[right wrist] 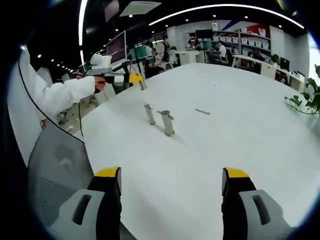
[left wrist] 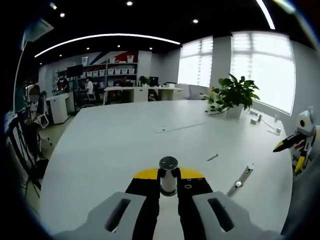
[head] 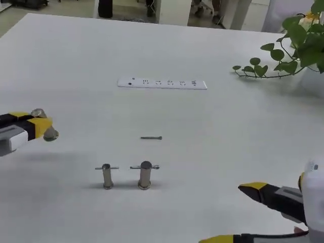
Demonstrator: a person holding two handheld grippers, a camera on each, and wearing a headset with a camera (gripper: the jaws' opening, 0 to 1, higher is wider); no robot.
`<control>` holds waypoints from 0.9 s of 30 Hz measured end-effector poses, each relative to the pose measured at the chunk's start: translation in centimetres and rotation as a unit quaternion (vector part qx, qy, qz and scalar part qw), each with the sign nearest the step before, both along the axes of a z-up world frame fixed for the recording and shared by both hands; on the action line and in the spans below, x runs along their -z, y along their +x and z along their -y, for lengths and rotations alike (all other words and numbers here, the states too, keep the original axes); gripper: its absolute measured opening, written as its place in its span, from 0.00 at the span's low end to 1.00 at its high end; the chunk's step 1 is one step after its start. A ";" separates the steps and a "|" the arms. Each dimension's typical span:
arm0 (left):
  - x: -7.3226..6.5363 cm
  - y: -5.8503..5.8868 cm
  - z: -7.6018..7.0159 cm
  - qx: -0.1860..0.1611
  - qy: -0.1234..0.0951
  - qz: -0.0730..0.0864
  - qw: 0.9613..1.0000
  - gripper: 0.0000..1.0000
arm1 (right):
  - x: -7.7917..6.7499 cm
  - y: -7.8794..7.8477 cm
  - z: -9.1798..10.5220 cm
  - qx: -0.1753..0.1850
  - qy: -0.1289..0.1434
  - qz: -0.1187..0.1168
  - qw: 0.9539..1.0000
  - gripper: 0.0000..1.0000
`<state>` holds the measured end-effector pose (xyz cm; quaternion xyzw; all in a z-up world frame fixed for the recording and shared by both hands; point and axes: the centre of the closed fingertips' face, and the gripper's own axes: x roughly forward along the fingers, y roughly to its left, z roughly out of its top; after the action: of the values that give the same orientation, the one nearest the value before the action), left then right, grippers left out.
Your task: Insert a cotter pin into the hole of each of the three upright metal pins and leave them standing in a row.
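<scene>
Metal pin [left wrist: 168,175] gripped by left hand-held gripper [head: 40,125], right hand-held gripper [right wrist: 170,176] wide; power strip [head: 162,83] beyond cotter pin [head: 151,137].

3 metal pins [head: 107,178] [head: 145,178] [head: 50,134], 3 cotter pins [head: 151,137] [head: 99,167] [head: 135,167]

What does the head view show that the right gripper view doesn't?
The head view has the white power strip lying beyond the pins. The right gripper view has a white sleeve and a grey mesh chair. Both have two upright metal pins already pinned through, one loose cotter pin on the table, and the left tongs shut on the third pin.
</scene>
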<state>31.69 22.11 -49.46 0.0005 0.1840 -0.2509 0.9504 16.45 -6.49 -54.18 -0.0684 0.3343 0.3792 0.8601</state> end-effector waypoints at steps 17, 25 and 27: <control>0.3 -7.6 3.3 0.026 0.023 -0.019 0.999 0.09 | -0.3 -0.9 -0.7 -0.010 0.021 0.016 1.000 0.80; 0.2 -9.5 6.3 0.019 0.006 -0.020 1.000 0.09 | 0.3 -1.3 -0.2 -0.020 0.021 0.007 1.000 0.80; 0.5 -10.0 7.2 0.030 0.008 -0.022 0.999 0.09 | 0.3 -1.2 -0.1 -0.020 0.018 0.008 1.000 0.80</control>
<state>21.72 14.86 -49.92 0.0079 0.2067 -0.2774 0.9382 15.28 -6.37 -54.50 -0.0624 0.3191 0.4022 0.8559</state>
